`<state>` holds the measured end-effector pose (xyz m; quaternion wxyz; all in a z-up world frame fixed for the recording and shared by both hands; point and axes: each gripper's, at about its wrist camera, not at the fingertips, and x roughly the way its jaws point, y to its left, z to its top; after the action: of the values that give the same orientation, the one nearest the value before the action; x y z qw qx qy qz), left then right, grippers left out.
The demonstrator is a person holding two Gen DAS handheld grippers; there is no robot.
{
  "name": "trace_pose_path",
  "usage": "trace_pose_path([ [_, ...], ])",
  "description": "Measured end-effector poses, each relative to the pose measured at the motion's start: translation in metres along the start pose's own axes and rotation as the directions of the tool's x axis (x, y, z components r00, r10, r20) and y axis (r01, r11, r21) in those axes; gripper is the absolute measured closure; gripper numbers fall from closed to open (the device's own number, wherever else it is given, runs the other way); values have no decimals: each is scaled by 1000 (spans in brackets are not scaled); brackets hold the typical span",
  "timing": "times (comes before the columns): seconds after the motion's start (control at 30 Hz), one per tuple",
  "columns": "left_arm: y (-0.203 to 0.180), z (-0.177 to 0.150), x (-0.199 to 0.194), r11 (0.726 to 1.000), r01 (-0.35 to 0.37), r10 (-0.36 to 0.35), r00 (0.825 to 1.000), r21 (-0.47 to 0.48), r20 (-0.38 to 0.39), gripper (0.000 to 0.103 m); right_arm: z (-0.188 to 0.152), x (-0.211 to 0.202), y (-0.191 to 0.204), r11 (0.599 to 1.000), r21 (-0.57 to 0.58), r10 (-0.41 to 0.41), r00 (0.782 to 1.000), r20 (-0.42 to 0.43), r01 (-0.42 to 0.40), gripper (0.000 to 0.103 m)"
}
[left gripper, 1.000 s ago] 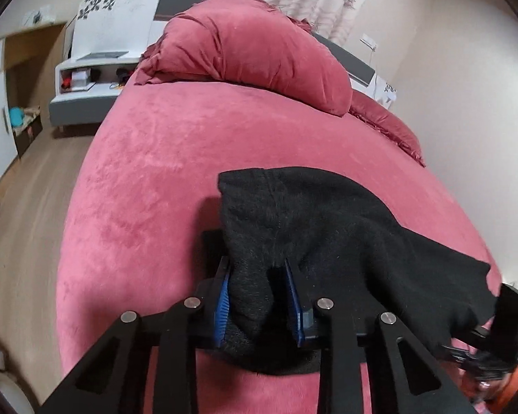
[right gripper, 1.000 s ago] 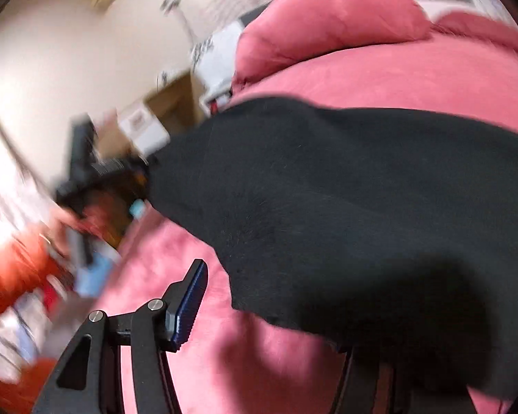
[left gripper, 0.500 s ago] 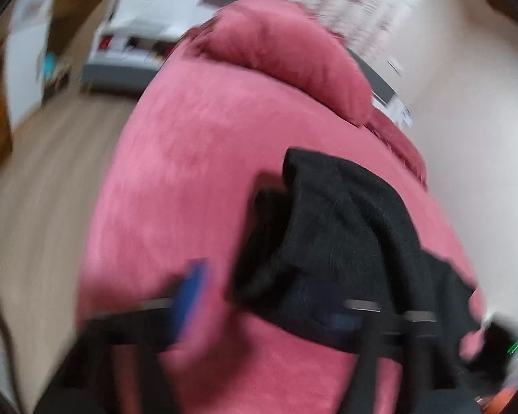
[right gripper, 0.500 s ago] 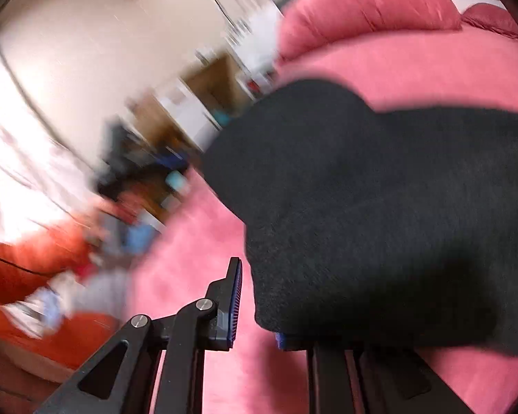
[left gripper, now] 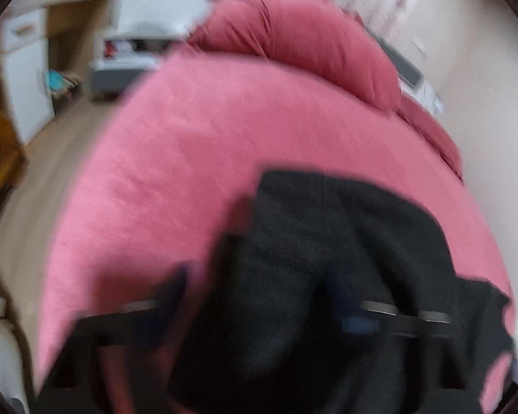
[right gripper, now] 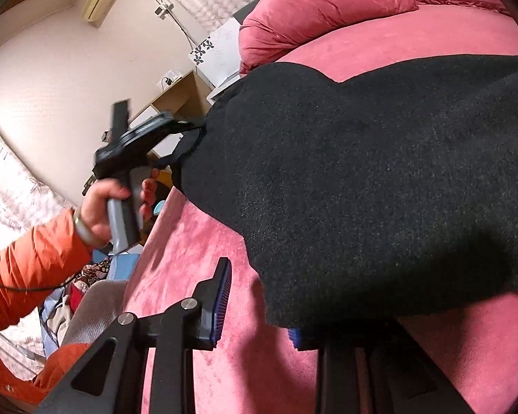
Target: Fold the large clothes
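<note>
Both grippers' fingers spread apart around the black garment (right gripper: 380,172) on the pink bed (right gripper: 414,34)

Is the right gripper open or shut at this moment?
Open. In the right wrist view the right gripper has a wide gap between its blue pads, the black garment draped over one finger, not pinched between both.

Pink velvety bed (left gripper: 197,145) with a black garment (right gripper: 380,158) and a plump pink pillow (left gripper: 300,38) on it

One black garment (right gripper: 380,158), one pink bed (left gripper: 207,158), two pink pillows, two grippers.
</note>
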<state>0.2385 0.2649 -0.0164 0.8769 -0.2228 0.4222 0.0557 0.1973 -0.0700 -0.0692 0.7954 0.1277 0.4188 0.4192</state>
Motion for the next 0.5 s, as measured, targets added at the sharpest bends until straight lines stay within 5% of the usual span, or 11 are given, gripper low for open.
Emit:
trace_pose_path([
  [0.13, 0, -2, -31, 1000, 13, -14, 998, 18, 65, 84, 5, -2, 2, 1000, 15, -9, 1000, 8, 9, 76],
  [0.2, 24, -7, -65, 989, 138, -133, 987, -60, 87, 86, 10, -11, 3, 1000, -5, -7, 999, 35, 7, 82],
  [0.37, 61, -34, -97, 974, 193, -187, 980, -118, 61, 88, 17, -36, 11, 997, -13, 71, 993, 99, -70, 83],
  [0.43, 63, -46, -85, 989, 134, -132, 991, -59, 37, 84, 14, -27, 8, 998, 4, 60, 995, 76, -60, 83],
  [0.47, 62, -54, -75, 1000, 13, -12, 1000, -20, 28, 82, 10, -18, 6, 999, 13, 43, 998, 43, -44, 81],
  [0.5, 62, -56, -73, 999, -34, 35, 999, -9, 39, 75, 7, -9, 4, 1000, 17, 22, 1000, 12, -23, 79],
])
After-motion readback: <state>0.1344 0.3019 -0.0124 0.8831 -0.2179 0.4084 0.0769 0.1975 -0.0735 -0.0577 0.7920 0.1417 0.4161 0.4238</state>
